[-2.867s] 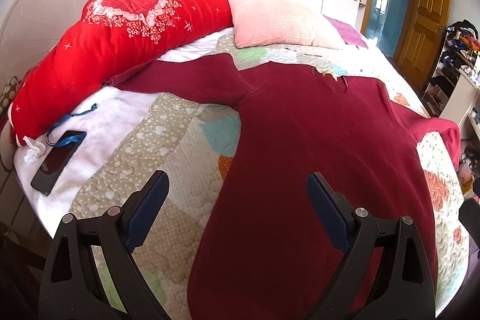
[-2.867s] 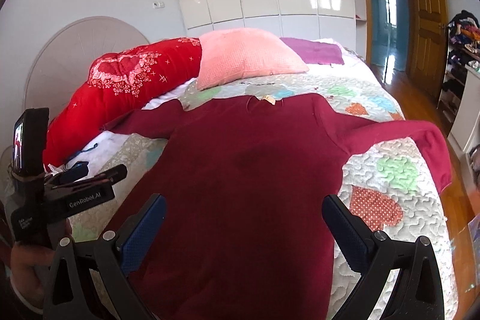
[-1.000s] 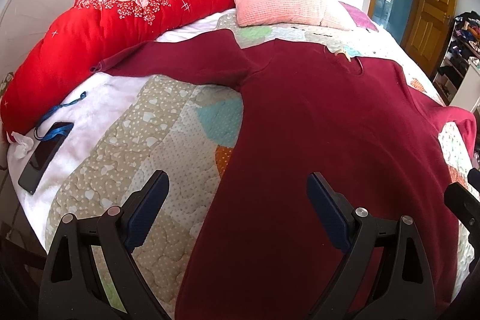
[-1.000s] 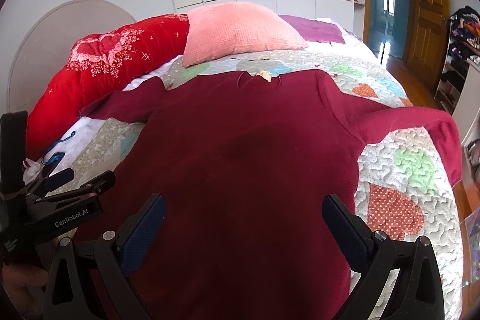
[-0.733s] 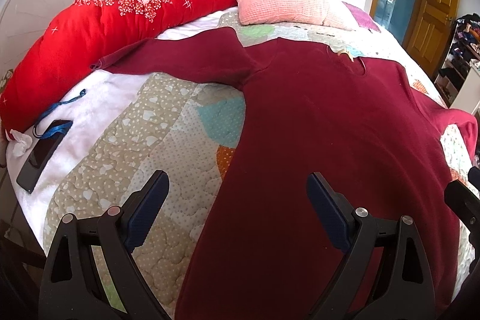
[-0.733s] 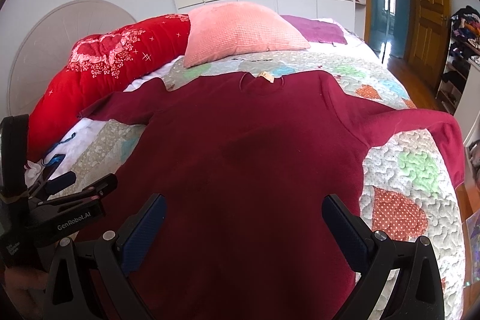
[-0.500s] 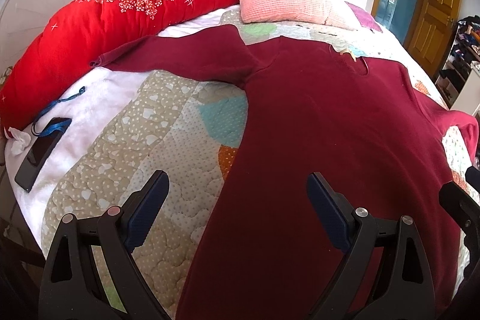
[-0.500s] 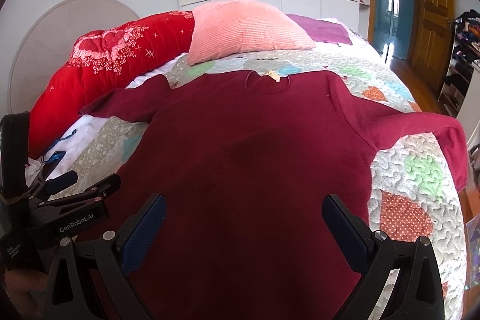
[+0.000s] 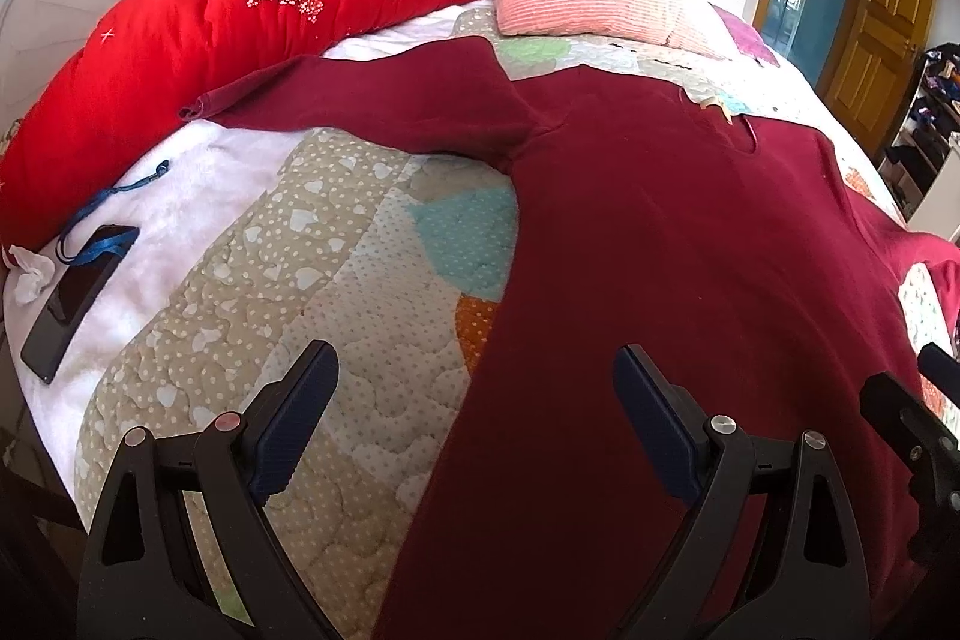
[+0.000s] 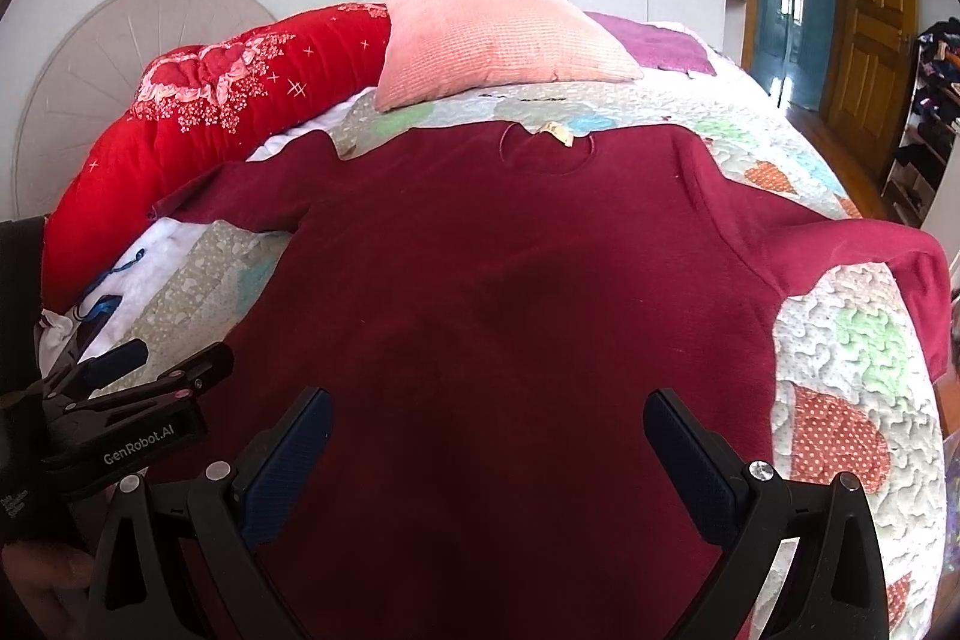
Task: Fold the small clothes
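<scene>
A dark red long-sleeved sweater (image 9: 678, 250) (image 10: 510, 292) lies flat on the quilted bed, neck toward the pillows, both sleeves spread out. Its left sleeve (image 9: 372, 100) reaches toward the red bolster; its right sleeve (image 10: 870, 244) drapes over the bed's right edge. My left gripper (image 9: 477, 400) hovers open over the sweater's lower left side edge, one finger above quilt, one above fabric. My right gripper (image 10: 489, 430) is open above the sweater's lower body. Neither holds anything. The left gripper (image 10: 150, 370) also shows at the left in the right wrist view.
A red embroidered bolster (image 9: 240, 10) and a pink pillow (image 10: 498, 34) line the head of the bed. A black phone (image 9: 75, 298) with a blue lanyard and a tissue lie on the white sheet at left. Wardrobe doors, a wooden door and a cluttered shelf stand beyond.
Both grippers have moved forward and lower over the sweater, which now fills more of each view. Both stay open. The sweater has not moved.
</scene>
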Demonstrator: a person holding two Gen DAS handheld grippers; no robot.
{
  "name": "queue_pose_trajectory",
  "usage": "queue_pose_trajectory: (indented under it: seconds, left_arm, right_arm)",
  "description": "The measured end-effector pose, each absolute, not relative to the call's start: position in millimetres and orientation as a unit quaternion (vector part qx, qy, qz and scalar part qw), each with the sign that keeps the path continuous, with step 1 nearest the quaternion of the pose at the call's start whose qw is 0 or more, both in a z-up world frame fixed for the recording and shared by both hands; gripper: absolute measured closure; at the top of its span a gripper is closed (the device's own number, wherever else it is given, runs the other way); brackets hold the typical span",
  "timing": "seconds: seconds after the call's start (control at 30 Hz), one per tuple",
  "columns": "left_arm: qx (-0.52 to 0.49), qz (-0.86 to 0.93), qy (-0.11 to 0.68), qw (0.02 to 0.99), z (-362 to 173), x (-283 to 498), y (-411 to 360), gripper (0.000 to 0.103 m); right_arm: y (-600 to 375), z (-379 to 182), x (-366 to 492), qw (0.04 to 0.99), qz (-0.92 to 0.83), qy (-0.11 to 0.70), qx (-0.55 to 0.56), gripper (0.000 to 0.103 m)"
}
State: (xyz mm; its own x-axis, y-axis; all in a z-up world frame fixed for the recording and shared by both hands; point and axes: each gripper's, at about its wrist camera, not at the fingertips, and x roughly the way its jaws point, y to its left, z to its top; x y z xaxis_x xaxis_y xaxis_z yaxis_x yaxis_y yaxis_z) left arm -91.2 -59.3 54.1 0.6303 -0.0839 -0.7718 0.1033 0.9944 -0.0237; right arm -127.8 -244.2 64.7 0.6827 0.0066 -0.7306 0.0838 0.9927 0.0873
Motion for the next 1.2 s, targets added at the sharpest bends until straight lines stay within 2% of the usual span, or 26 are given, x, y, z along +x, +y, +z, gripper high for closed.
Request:
queue_pose_trajectory:
  seconds: [0.3,0.57,0.73,0.83,0.97,1.0,1.03,1.07,1.1,1.13,1.2]
  left_arm:
    - [-0.08,-0.031,0.437,0.895,60,-46,0,0.01]
    - [-0.182,0.072,0.435,0.879,49,36,89,0.01]
    - [-0.215,0.094,0.451,0.861,32,90,117,0.017]
    - [-0.233,0.106,0.447,0.857,22,119,127,0.018]
    - [-0.225,0.133,0.43,0.864,9,153,132,0.024]
    - [-0.218,0.139,0.424,0.868,9,156,131,0.031]
    - [-0.203,0.147,0.42,0.872,8,161,128,0.045]
    - [-0.192,0.149,0.42,0.874,8,165,126,0.055]
    - [-0.182,0.147,0.418,0.878,8,167,123,0.076]
    - [-0.175,0.139,0.418,0.881,9,170,120,0.09]
    - [-0.162,0.126,0.42,0.884,17,169,113,0.095]
  right_arm:
    - [-229,55,-109,0.911,-0.003,0.41,0.045,0.0]
    - [-217,45,-94,0.904,0.016,0.425,0.04,0.0]
    - [-212,43,-83,0.9,0.029,0.432,0.04,0.0]
    - [-210,43,-79,0.9,0.036,0.433,0.044,0.0]
    - [-210,40,-72,0.896,0.042,0.439,0.046,0.0]
    - [-210,39,-71,0.895,0.043,0.441,0.047,0.0]
    - [-210,37,-69,0.894,0.042,0.443,0.047,0.0]
    - [-211,36,-68,0.894,0.042,0.444,0.049,0.0]
    - [-212,35,-67,0.893,0.041,0.445,0.052,0.0]
    - [-214,33,-66,0.892,0.04,0.447,0.055,0.0]
    - [-216,31,-65,0.89,0.038,0.449,0.062,0.0]
